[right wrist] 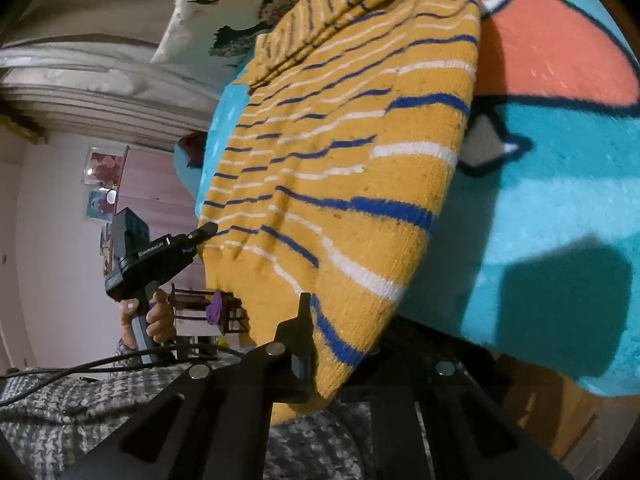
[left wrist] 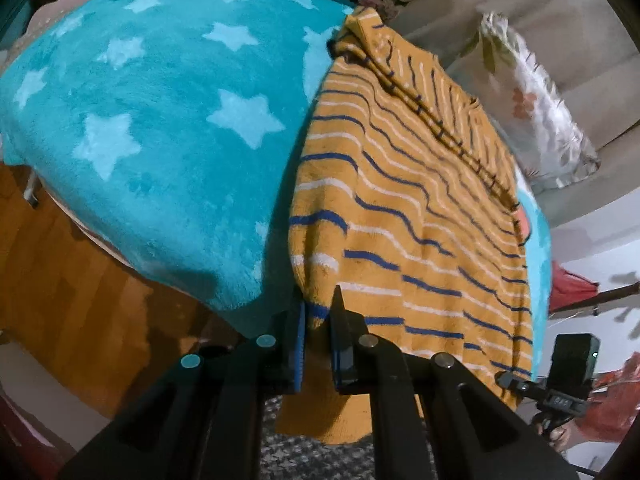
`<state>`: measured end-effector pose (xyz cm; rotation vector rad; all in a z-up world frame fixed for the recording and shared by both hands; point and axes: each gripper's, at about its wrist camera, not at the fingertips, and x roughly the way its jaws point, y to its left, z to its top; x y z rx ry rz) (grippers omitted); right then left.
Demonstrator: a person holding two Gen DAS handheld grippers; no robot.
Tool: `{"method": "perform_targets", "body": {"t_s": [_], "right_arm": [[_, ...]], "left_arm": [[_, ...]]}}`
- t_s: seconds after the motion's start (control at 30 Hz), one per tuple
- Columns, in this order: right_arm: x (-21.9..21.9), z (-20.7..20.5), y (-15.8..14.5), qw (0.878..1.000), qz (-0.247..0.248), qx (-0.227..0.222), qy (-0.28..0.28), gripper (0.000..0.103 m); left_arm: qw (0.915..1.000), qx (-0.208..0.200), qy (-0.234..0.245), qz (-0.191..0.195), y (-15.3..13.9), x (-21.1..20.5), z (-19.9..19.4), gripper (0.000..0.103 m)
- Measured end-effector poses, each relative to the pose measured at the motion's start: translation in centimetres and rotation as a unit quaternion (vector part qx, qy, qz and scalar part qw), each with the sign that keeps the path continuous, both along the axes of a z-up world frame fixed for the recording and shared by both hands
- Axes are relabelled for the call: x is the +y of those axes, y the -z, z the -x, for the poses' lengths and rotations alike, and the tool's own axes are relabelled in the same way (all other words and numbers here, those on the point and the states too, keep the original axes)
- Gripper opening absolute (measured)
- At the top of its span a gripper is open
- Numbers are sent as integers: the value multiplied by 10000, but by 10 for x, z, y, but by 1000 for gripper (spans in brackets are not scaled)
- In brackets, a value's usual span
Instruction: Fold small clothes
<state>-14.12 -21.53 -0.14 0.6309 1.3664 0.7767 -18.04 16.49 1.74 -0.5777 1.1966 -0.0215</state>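
Between each claw's jaws, striped sweater (left wrist: 404, 216) hem

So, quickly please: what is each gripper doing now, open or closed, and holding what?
Left gripper: closed on the near hem of the striped sweater.
Right gripper: closed on the same hem.

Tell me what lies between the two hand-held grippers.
The sweater's hem edge spans it: the left hand-held gripper pinches one corner, the right hand-held gripper the other. The right wrist view shows both.
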Motion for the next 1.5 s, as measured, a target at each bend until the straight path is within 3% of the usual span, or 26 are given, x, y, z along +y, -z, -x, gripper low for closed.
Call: {"method": "perform_targets", "body": {"t_s": [0.37, 0.53, 0.63, 0.87, 1.03, 1.13, 1.33, 1.4, 1.5], "right_arm": [[23, -23, -3, 9977, 271, -236, -575, 8], [22, -36, -17, 9968, 37, -388, -704, 8], [21, -59, -37, 9962, -182, -591, -618, 8], [0, -154, -75, 9934, -484, -972, 378, 8], [-16, -228, -65, 9868, -559, -711, 1341, 8], [-24, -264, -43, 9832, -395, -386, 1738, 11], [-36, -296, -9, 9750, -64, 53, 2219, 13], [-43, -303, -3, 9709, -45, 106, 2393, 18], [-58, -311, 2, 9625, -204, 184, 2701, 36]], "left_arm": [[9996, -47, -251, 96, -5, 3, -12, 9], [9987, -320, -326, 209, -28, 9, -32, 9], [9981, -489, -304, 225, -45, 14, -63, 9], [9967, -810, 36, -45, -64, 11, -183, 9], [9981, -590, 141, 85, -42, 6, -283, 10], [9984, -405, 257, 301, -28, 2, -321, 10], [9964, -252, 312, 744, -11, 9, -358, 16], [9952, -237, 255, 918, -5, 14, -364, 23], [9918, -231, 130, 1246, 3, 24, -369, 32]]}}
